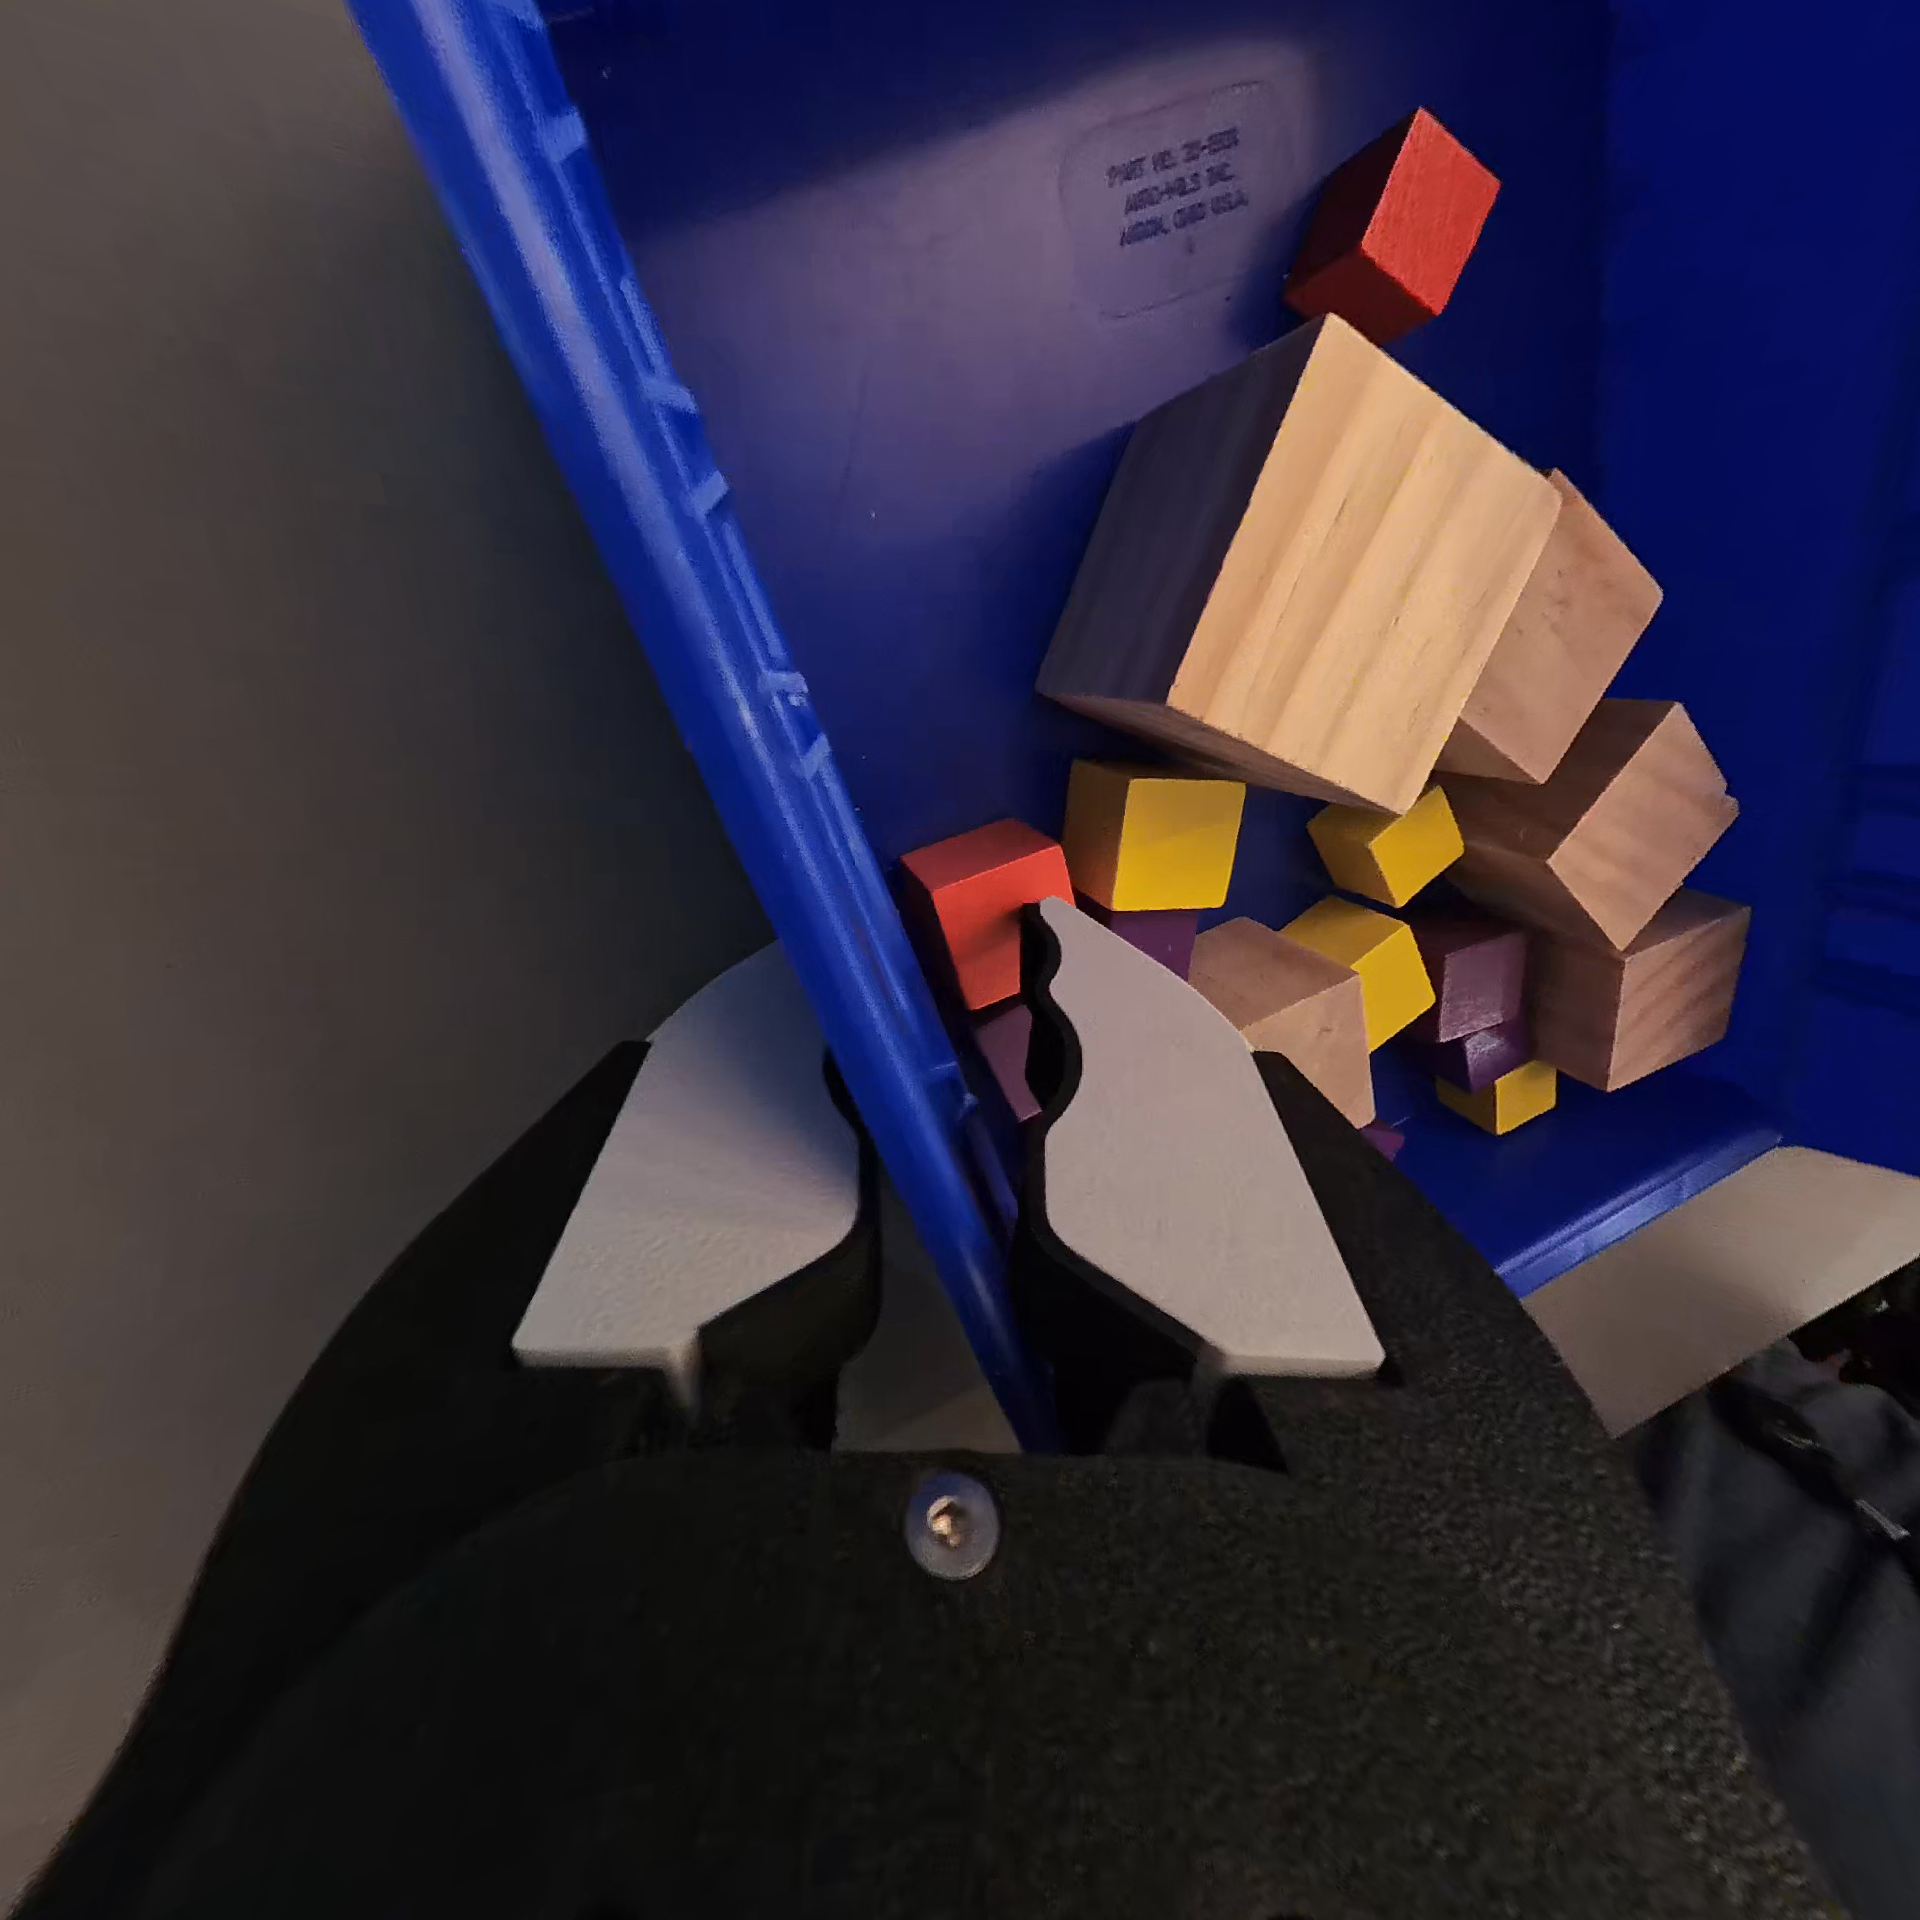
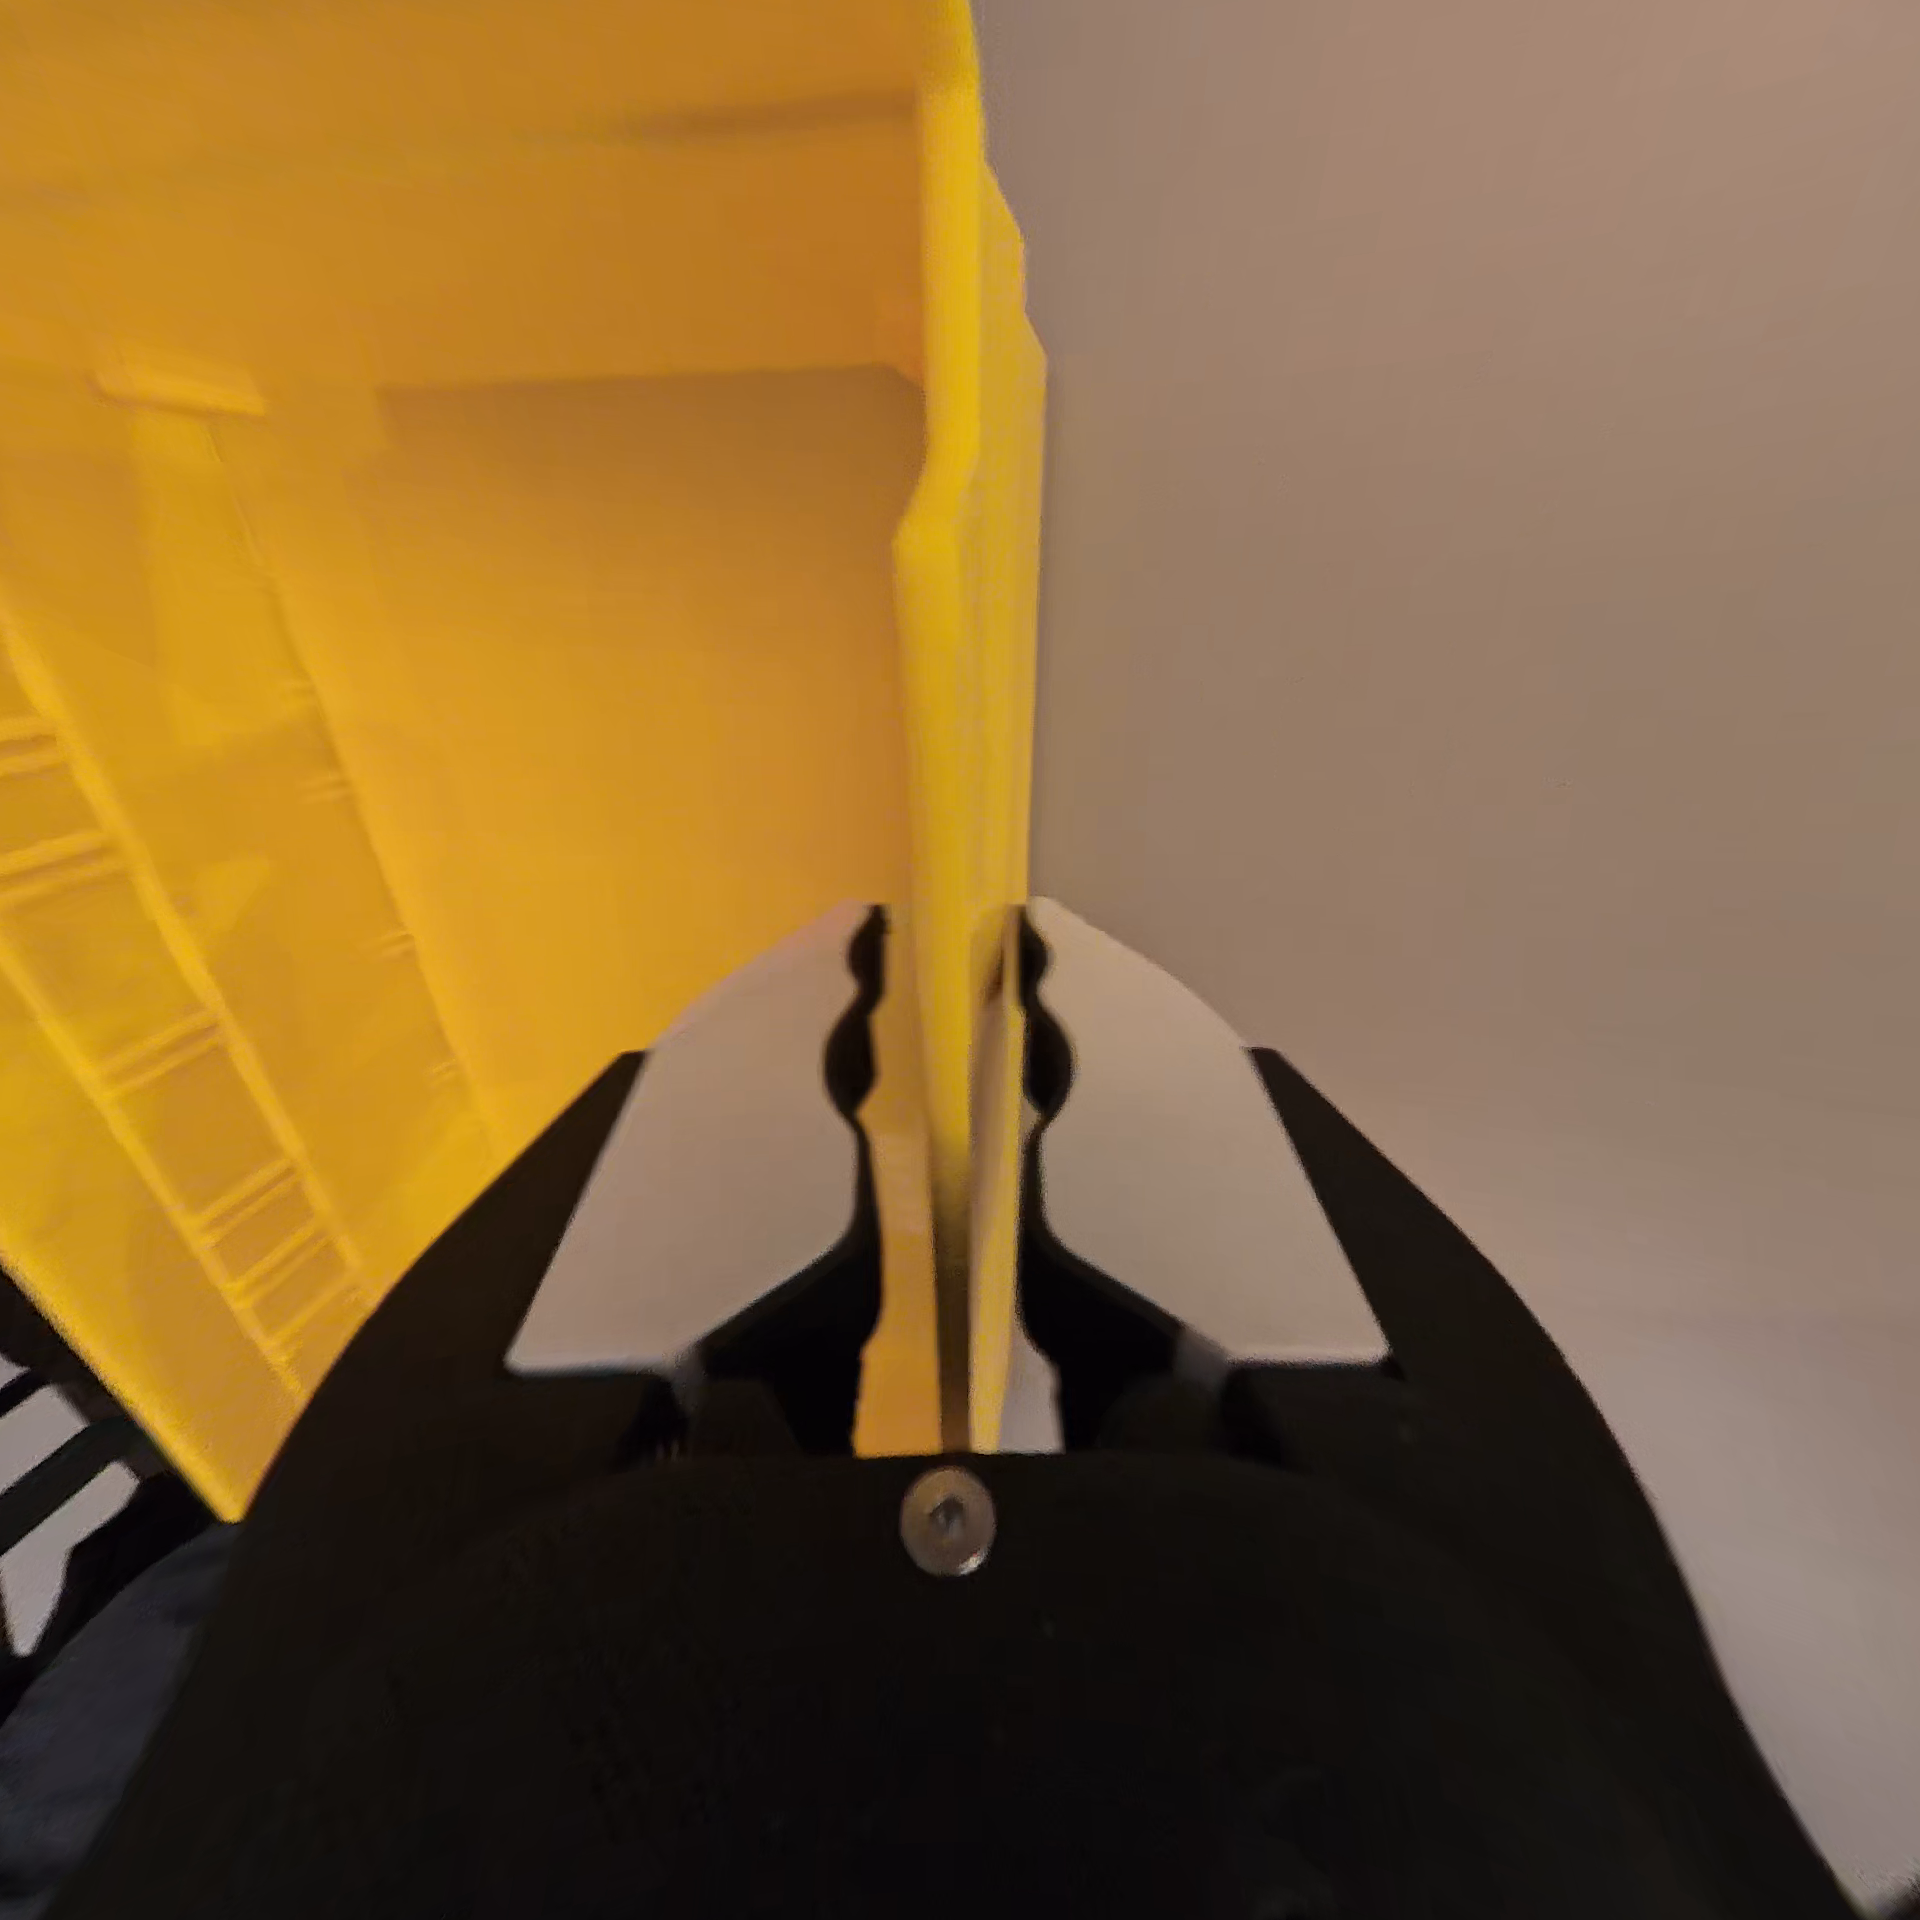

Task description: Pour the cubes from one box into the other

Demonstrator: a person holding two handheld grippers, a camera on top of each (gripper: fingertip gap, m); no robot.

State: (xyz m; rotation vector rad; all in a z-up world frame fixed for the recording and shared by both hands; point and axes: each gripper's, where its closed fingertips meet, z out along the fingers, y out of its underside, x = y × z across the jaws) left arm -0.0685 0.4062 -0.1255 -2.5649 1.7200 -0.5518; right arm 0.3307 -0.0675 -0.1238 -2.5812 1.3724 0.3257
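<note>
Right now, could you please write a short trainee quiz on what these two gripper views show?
1. True or false: the yellow box holds cubes in the part the right wrist view shows.
2. Which box holds the cubes? A) blue box B) yellow box
3. Fill in: the left gripper is shut on the blue box's ____.

Key:
1. False; no cubes show inside it.
2. A; the large wooden cube, the red cube and the smaller ones lie in the blue box.
3. Wall; the right gripper likewise clamps the yellow box's wall.

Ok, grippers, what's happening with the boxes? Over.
Left gripper clamps blue box wall. Right gripper clamps yellow box wall. Cubes in blue.
</note>
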